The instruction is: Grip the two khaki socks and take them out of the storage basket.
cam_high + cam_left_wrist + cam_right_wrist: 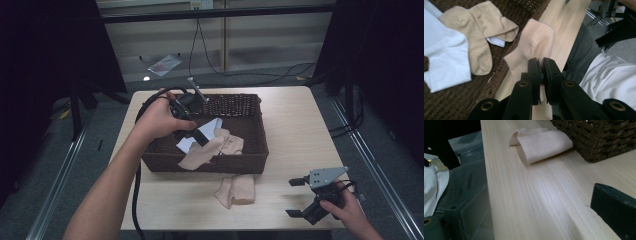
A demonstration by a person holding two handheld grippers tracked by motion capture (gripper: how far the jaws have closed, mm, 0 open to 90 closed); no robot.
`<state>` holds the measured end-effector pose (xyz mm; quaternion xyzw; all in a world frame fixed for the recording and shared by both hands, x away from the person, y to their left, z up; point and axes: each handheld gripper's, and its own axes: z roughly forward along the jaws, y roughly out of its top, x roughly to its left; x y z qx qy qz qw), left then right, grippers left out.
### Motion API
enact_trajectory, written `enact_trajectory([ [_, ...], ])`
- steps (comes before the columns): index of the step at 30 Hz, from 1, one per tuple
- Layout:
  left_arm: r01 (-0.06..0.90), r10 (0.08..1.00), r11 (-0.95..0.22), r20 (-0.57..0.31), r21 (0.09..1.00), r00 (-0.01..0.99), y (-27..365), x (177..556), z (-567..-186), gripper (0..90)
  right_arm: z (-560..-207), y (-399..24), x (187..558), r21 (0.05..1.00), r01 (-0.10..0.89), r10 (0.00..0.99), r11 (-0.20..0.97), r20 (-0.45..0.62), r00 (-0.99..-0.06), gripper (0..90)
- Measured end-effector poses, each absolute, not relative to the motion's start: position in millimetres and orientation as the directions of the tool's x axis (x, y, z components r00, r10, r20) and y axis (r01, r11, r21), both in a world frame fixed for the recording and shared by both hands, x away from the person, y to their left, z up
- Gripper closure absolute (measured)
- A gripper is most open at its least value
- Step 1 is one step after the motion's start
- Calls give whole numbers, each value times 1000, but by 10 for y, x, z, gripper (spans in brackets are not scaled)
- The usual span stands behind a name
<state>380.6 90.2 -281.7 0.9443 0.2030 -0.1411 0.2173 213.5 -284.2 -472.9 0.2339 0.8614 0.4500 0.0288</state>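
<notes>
A dark wicker basket stands mid-table. My left gripper hangs over its front part, shut on a pale beige sock that drapes across the front rim. In the left gripper view the jaws pinch that sock at one end. Tan socks and a white sock lie inside the basket. Another beige sock lies folded on the table before the basket, also seen in the right gripper view. My right gripper rests open at the table's near right corner with nothing between its fingers.
The light wooden table has bare room right of the basket. A black cable trails from the left gripper down past the table's front edge. The person's lap lies just beyond the table's near edge. Floor cables run behind the table.
</notes>
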Motion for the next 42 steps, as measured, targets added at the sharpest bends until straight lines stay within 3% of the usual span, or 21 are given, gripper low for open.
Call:
enact_trajectory([
  [20, 388, 276, -855, -333, 344, 902, 791, 3612, -3108, 843, -4730, -2838, 2132, 791, 376, 426, 483, 163, -890, 15],
  [42, 395, 283, -852, -331, 344, 900, 734, 3534, -3461, 838, -4731, -2835, 2132, 790, 377, 424, 483, 165, -891, 15],
])
